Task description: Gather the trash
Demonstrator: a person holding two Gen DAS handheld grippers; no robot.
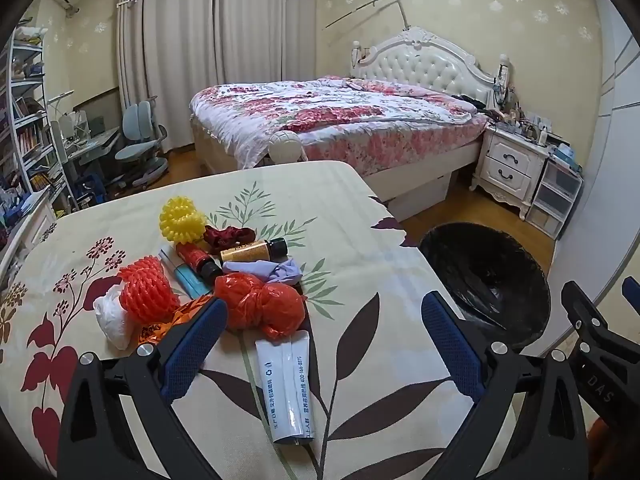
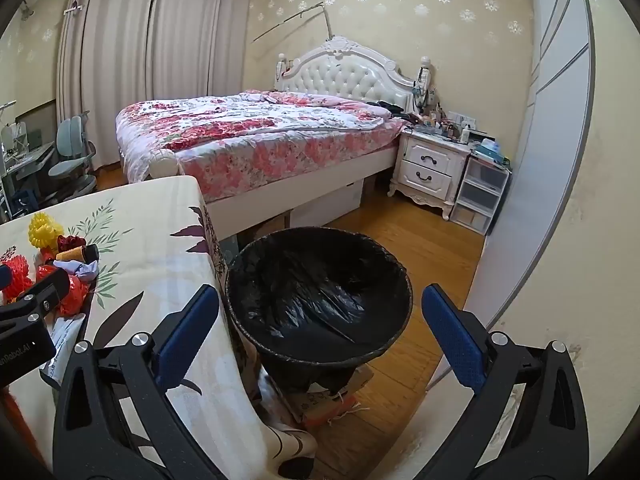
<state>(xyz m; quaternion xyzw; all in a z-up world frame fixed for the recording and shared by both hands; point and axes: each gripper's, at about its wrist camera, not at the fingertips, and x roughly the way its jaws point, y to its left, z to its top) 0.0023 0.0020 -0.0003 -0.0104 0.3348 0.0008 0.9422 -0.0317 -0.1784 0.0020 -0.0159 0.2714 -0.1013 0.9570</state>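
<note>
A heap of trash lies on the floral tablecloth (image 1: 360, 240): a white squeezed tube (image 1: 286, 384), a red plastic bag (image 1: 260, 308), an orange foam net (image 1: 148, 288), a yellow foam net (image 1: 180, 220), a white crumpled bag (image 1: 114, 320), a lilac glove (image 1: 276, 272) and small bottles (image 1: 252, 252). My left gripper (image 1: 324, 336) hovers open above the tube, nothing between its blue pads. My right gripper (image 2: 320, 328) is open over the bin lined with a black bag (image 2: 320, 292), which stands on the floor beside the table's right edge.
Behind the table stands a bed (image 1: 340, 120) with a flowered cover, then a white nightstand (image 1: 508, 164) and plastic drawers (image 1: 556, 196). A desk chair (image 1: 140, 140) and shelves (image 1: 28, 120) are at the left. A grey wardrobe door (image 2: 532, 200) flanks the bin.
</note>
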